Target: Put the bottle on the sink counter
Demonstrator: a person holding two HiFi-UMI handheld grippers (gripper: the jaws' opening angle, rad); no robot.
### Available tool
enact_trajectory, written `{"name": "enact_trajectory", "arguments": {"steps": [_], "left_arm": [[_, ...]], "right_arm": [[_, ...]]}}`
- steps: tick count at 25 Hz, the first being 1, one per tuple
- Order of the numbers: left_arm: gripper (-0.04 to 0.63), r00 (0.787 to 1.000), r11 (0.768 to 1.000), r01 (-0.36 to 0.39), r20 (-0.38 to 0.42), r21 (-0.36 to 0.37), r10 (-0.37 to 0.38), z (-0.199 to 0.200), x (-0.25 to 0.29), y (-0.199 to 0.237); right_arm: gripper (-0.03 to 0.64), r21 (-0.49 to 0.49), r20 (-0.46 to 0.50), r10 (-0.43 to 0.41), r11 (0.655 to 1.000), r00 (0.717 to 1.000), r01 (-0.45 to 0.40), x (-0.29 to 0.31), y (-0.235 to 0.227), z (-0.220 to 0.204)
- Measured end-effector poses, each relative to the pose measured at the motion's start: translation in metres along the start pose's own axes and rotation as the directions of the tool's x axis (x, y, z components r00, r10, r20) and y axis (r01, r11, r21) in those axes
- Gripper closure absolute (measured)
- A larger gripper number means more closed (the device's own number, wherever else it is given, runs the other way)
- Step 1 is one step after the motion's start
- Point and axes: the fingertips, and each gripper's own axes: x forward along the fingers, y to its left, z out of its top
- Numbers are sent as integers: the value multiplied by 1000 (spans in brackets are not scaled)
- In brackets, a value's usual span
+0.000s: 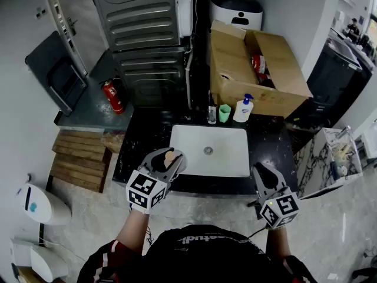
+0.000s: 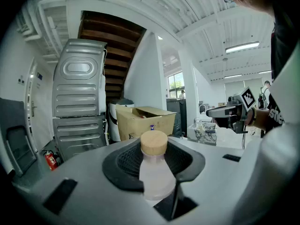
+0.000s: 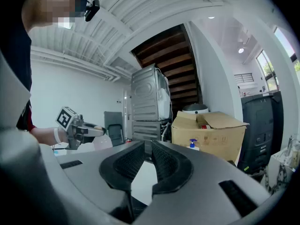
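Observation:
A frosted plastic bottle (image 2: 155,172) with a round wooden cap sits between the jaws of my left gripper (image 2: 153,146), which is shut on its neck and shoulder. In the head view that gripper (image 1: 168,160) hangs at the front left edge of the black sink counter (image 1: 144,137), with the bottle cap (image 1: 169,156) showing between the jaws. My right gripper (image 1: 260,170) is at the counter's front right edge, and its ribbed pads (image 3: 164,158) stand almost together with nothing between them. The white sink basin (image 1: 227,158) lies between the two grippers.
At the back of the counter stand a slim glass bottle (image 1: 211,114), a green cup (image 1: 224,113) and a white soap dispenser (image 1: 242,109). An open cardboard box (image 1: 288,69) sits behind them. A grey machine (image 1: 141,34) and a red fire extinguisher (image 1: 112,96) are at the left.

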Motion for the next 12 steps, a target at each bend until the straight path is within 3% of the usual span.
{"name": "enact_trajectory", "arguments": {"steps": [12], "left_arm": [[459,1000,1000,-4,-6,2,4,-3,-1,-5]], "right_arm": [[554,-13,-16,19,1000,1000,-19,-2,5,-2]]}}
